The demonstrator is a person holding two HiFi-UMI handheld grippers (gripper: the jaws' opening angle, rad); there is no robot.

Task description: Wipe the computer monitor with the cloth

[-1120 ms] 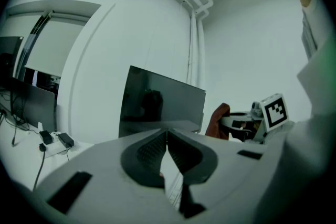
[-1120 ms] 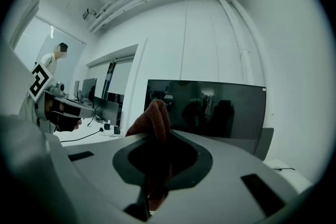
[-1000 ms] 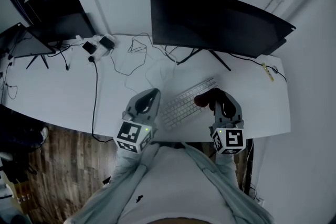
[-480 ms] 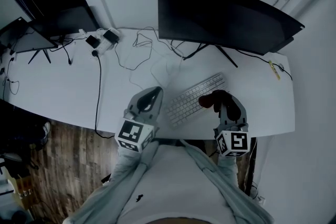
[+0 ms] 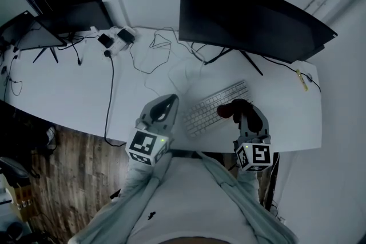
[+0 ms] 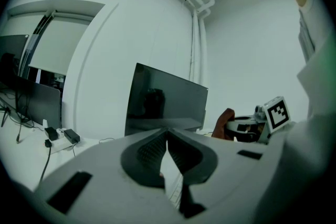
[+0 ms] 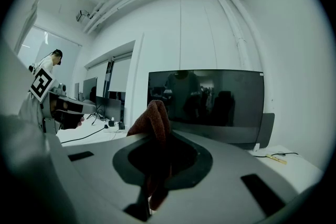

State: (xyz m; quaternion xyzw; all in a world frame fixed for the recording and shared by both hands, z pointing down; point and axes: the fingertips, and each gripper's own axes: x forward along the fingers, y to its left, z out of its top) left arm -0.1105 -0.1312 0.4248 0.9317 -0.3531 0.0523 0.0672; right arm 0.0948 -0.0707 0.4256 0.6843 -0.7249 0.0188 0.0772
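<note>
A wide dark computer monitor (image 5: 251, 19) stands at the back of the white desk (image 5: 68, 94); it also shows ahead in the left gripper view (image 6: 165, 105) and the right gripper view (image 7: 207, 102). My right gripper (image 5: 239, 108) is shut on a dark red cloth (image 5: 230, 108), which bunches up between its jaws (image 7: 153, 123), over the right end of a white keyboard (image 5: 214, 107). My left gripper (image 5: 166, 104) is shut with nothing in it, hovering left of the keyboard near the desk's front edge. Both grippers are well short of the screen.
Loose cables (image 5: 154, 60) and a power adapter (image 5: 114, 40) lie behind the left gripper. A second dark monitor (image 5: 63, 20) stands at the far left. A small yellow item (image 5: 303, 80) lies by the desk's right end. Wooden floor (image 5: 74, 168) shows below.
The head view has shifted slightly, so the desk and monitor sit a little further right in the picture. Both grippers hold much the same places, the cloth still in the right one.
</note>
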